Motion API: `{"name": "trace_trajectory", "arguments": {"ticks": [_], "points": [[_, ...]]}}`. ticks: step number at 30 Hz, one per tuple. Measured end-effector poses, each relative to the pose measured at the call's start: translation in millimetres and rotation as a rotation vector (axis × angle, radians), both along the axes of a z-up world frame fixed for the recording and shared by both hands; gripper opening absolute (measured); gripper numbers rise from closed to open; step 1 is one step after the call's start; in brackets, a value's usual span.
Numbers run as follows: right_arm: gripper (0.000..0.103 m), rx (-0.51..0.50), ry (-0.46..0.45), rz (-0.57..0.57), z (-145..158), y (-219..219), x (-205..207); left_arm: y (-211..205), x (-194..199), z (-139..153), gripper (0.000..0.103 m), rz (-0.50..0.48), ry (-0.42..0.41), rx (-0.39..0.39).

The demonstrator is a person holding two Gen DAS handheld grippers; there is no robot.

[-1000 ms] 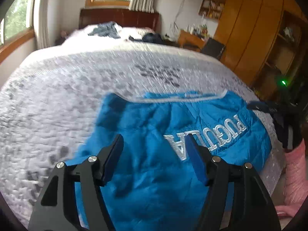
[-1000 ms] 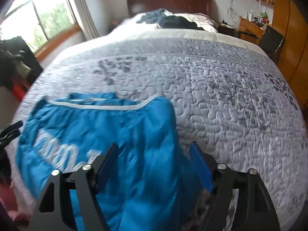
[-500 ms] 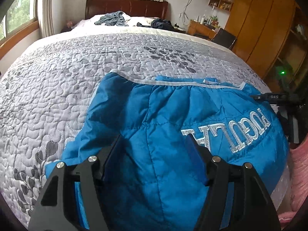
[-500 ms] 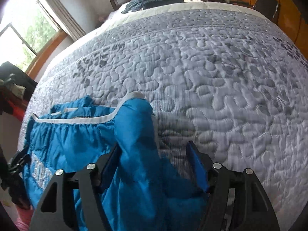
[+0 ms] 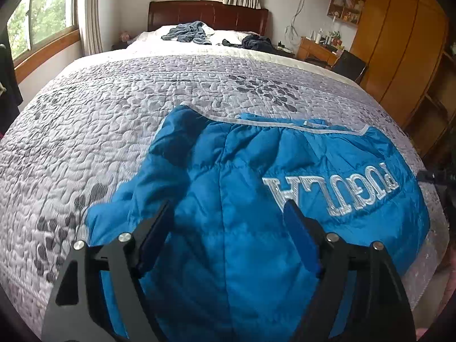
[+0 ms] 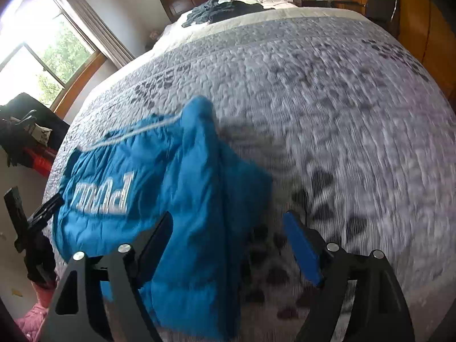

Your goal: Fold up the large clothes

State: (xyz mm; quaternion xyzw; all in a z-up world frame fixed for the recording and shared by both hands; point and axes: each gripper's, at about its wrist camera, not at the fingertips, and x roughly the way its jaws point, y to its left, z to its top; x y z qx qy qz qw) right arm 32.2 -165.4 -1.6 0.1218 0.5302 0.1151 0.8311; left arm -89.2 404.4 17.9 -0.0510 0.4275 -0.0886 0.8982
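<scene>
The left hand-held gripper [image 5: 228, 222] hovers over the blue padded jacket [image 5: 256, 199], jaws spread and gripping nothing. The jacket lies rumpled on the quilted bed [image 5: 85, 142] near its foot edge. The right hand-held gripper [image 6: 228, 228], also spread and empty, straddles the jacket's right edge. A shallow pinch on slick, puffy fabric could slip, spoiling the fold.

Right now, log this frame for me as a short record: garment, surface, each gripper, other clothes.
garment: blue padded jacket, white lettering up, lying near the bed's close edge
surface: grey quilted bedspread
left gripper: open, over the jacket, nothing held
right gripper: open, over the jacket's edge and the bedspread; view blurred
other clothes: dark pile by the headboard
</scene>
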Motion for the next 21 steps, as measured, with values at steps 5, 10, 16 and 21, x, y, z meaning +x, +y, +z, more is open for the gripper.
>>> {"name": "trace_trajectory", "arguments": {"ticks": [5,10,16,21], "points": [[0.083,0.029,0.007,0.006,-6,-3,-28,0,-21,8,0.082,0.011,-0.016,0.008],[0.089,0.097,0.012,0.007,-14,-6,-40,-1,-37,13,0.086,0.016,-0.038,0.024],[0.089,0.168,0.059,-0.003,-37,-11,-40,-5,-44,11,0.087,0.015,-0.044,0.037],[0.089,0.245,0.083,0.011,-51,-9,-33,-2,-40,4,0.087,0.031,-0.024,0.039]]}}
